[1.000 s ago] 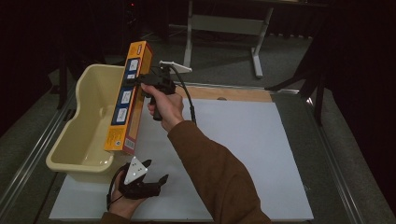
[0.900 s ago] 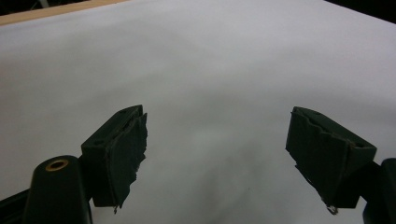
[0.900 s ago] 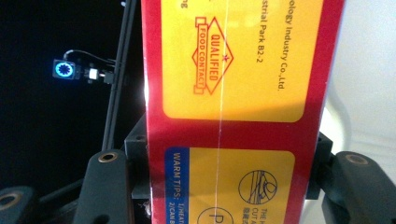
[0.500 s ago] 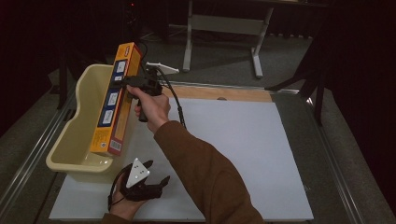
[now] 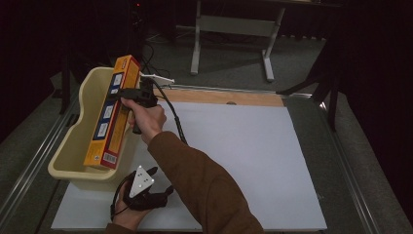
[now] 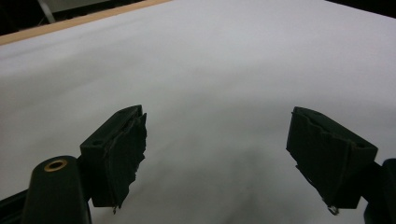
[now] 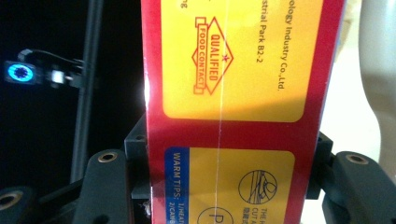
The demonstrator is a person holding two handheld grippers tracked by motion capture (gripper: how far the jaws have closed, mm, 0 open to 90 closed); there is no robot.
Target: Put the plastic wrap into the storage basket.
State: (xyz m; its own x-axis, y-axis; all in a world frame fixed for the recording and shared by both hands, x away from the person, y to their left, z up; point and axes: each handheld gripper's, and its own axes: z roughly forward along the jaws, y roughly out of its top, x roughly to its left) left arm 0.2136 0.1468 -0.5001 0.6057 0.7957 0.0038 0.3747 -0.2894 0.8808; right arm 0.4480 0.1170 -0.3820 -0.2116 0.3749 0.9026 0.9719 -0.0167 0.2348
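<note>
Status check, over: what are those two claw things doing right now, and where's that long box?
Right gripper shut on the long box, over the cream tub. Left gripper open on the white table. Nothing in the way.

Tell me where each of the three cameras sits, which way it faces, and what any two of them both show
High view: above the person's side, looking forward and down on the white table; both forearms, left gripper, right gripper clamping the long box over the cream tub.
Left gripper view: rides the left gripper, looking along its open jaws at the table.
Right gripper view: rides the right gripper, jaws pressed on the box.
Shared: high and right gripper views both show the box; high and left gripper views the table.
</note>
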